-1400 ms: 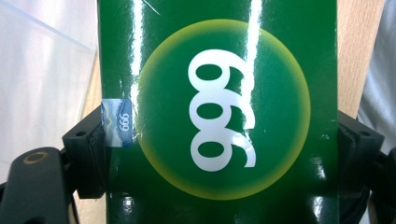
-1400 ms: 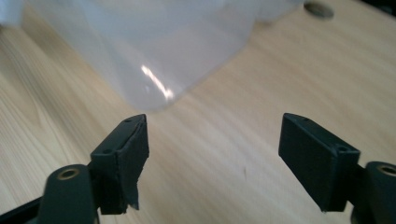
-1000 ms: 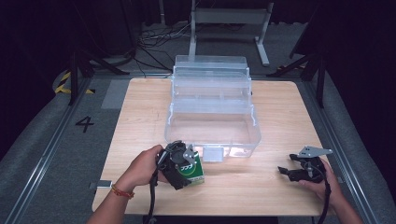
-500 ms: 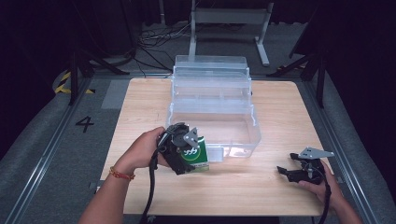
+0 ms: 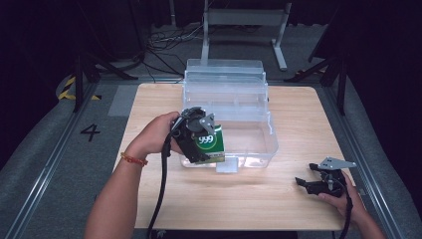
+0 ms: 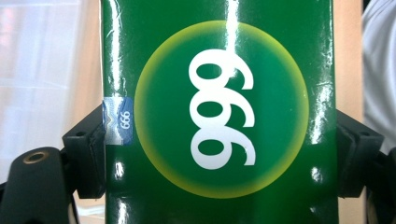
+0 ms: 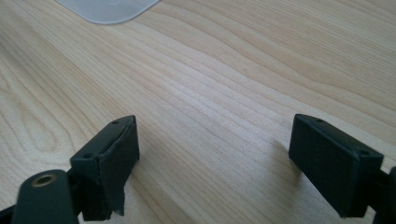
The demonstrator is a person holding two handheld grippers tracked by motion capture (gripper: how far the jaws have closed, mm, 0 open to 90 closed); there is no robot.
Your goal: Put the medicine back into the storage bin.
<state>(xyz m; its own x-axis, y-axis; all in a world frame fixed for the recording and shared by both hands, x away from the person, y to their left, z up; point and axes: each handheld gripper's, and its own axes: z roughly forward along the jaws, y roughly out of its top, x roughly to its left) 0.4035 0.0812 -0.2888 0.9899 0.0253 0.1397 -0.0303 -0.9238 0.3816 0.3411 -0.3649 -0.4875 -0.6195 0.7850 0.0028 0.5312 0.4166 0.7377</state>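
Two jaws of our left gripper [image 5: 199, 144] are clamping the green 999 box [image 6: 217, 116] between them. Our right gripper [image 7: 215, 163] is resting, jaws apart, nothing between. Beyond, the clear storage bin [image 5: 259, 144]: the box risks clipping its wall.

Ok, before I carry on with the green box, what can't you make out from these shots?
- Green box, left gripper view: cut off by the top and bottom edges; its ends and other faces are unseen.
- Small blue label on the box edge: print too small to read beyond "999".
- Clear bin, high view: left front corner hidden behind the box and left tool.
- Right tool, high view: too small to judge; the right gripper view shows it open over bare table.
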